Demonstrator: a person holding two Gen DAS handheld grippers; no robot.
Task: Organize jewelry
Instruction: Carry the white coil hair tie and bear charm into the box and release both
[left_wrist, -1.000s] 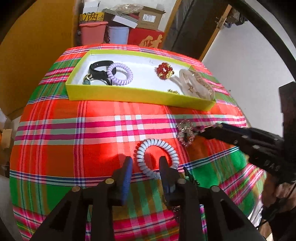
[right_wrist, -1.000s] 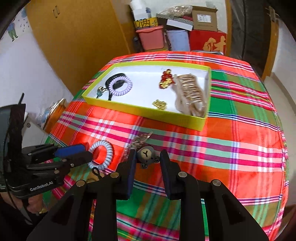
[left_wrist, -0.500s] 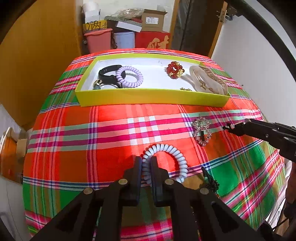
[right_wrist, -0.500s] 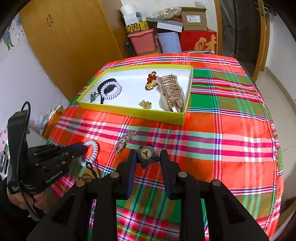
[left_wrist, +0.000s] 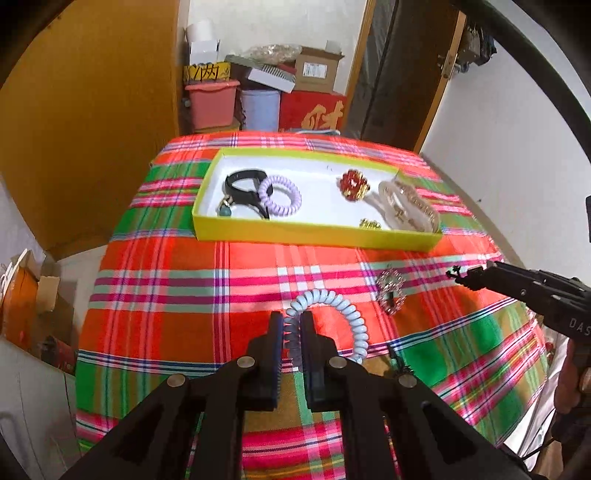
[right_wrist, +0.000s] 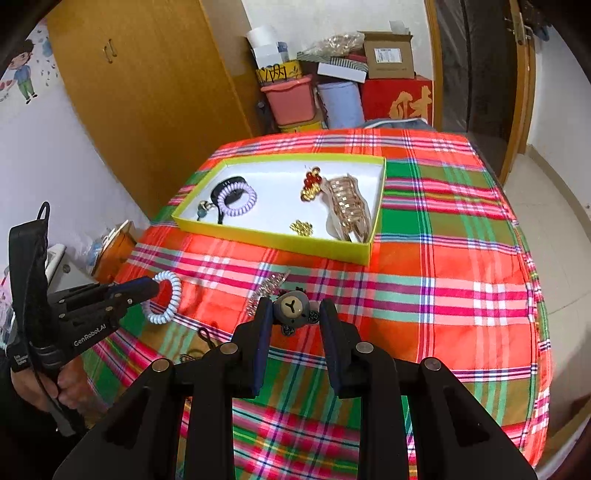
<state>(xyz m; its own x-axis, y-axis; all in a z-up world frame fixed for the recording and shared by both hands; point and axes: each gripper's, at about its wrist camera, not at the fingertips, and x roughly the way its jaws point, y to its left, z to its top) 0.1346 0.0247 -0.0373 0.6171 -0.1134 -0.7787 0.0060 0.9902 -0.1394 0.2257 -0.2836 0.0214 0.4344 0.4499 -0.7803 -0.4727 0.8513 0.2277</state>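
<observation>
My left gripper (left_wrist: 292, 325) is shut on a pale blue spiral hair tie (left_wrist: 351, 321) and holds it lifted off the plaid cloth; the tie also shows in the right wrist view (right_wrist: 170, 301). My right gripper (right_wrist: 294, 314) is shut on a grey bear charm (right_wrist: 291, 308) above the cloth. A yellow tray (left_wrist: 317, 234) at the far side holds a black band (left_wrist: 240, 184), a purple spiral tie (left_wrist: 279, 195), a red brooch (left_wrist: 352, 184), a clear claw clip (left_wrist: 406, 206) and a small gold piece (left_wrist: 370, 223). A rhinestone clip (left_wrist: 390, 291) lies on the cloth.
The table wears a red, green and pink plaid cloth (right_wrist: 443, 280). Boxes, a pink bin and a blue bucket (right_wrist: 340, 103) are stacked behind it. A wooden wardrobe (right_wrist: 147, 92) stands at the left, a doorway at the right. A small black item (left_wrist: 397, 360) lies near the front edge.
My left gripper closed on the pale blue hair tie and raised it as it pulled back. My right gripper rose and drew back with the bear charm held.
</observation>
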